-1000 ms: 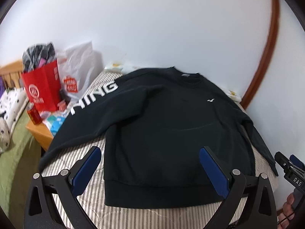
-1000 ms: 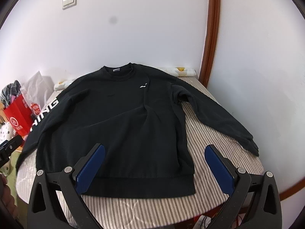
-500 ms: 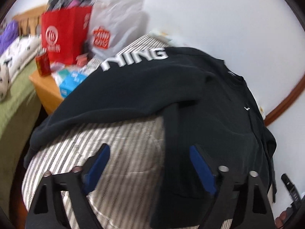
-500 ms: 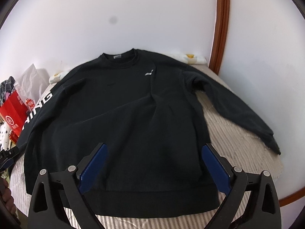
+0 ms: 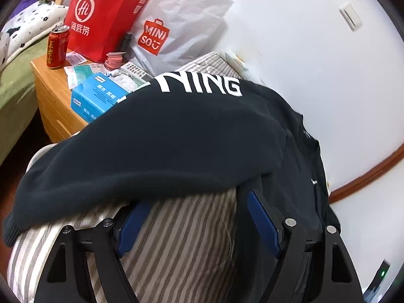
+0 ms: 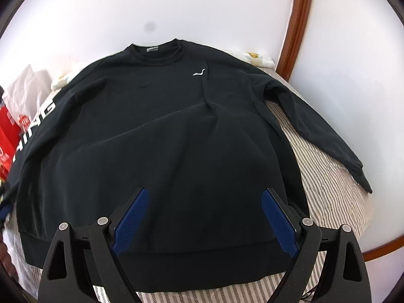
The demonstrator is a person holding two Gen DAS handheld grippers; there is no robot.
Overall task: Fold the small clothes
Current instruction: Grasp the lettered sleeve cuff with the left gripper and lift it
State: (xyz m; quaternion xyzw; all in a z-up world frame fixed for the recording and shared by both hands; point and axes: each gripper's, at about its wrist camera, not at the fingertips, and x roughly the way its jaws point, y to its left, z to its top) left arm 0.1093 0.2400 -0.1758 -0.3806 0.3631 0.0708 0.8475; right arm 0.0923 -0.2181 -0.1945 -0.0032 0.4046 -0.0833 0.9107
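Closer now, left tool [image 5: 194, 217] nears black sweatshirt's [image 6: 156, 136] lettered sleeve [image 5: 151, 141].

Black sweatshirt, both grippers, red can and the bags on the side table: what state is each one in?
Black sweatshirt: spread flat, unfolded, sleeves out.
Left gripper: open, at the lettered sleeve's edge.
Right gripper: open, above the hem.
Red drink can: upright.
Red paper bag: standing, stuffed.
White plastic bag: crumpled, upright.

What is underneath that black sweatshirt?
The black sweatshirt lies spread on a striped cover, which shows beside its right sleeve and below the hem. Whatever is beneath the cover, and directly under the sweatshirt's body, stays hidden.
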